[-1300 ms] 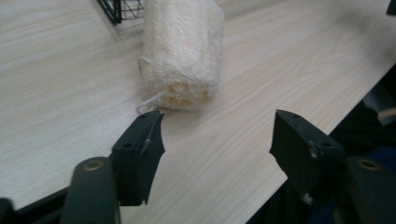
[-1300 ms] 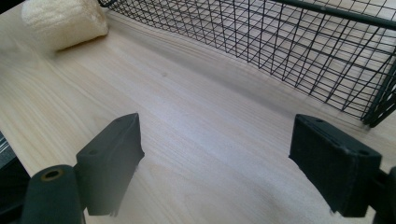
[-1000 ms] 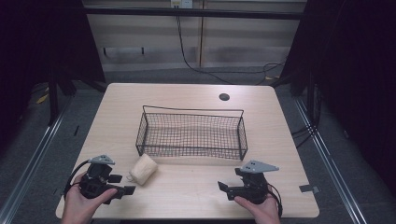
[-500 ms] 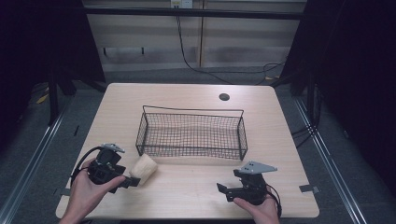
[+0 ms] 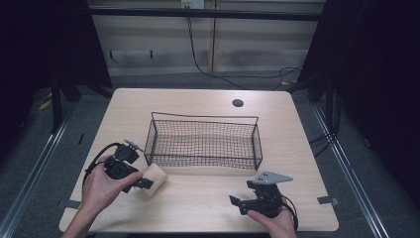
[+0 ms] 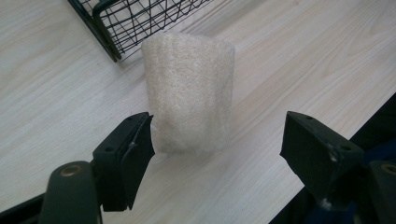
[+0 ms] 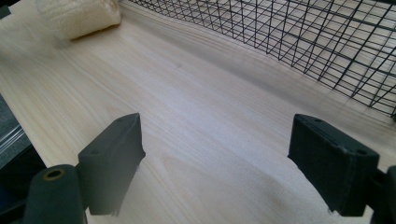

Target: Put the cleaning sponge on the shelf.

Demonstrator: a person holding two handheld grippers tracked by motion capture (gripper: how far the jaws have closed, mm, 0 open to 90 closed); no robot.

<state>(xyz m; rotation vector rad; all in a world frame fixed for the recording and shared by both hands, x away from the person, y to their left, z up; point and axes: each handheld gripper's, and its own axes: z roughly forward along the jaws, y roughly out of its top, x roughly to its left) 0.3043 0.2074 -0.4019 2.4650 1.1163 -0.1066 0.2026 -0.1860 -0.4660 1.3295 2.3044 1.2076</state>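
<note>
Left gripper (image 6: 217, 144) jaws just been closing, spread around pale sponge (image 6: 189, 88), one pad touching, right gripper (image 7: 217, 163) spread wide.

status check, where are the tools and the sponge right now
Left tool closing around sponge, pads not gripping yet. Right tool open, idle over table. Sponge beside basket corner; nothing in the way.

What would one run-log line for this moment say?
left gripper: jaws just closing around sponge, one pad touching, not clamped | right gripper: open, nothing between | wire basket: nothing inside | sponge: on table beside basket
</note>
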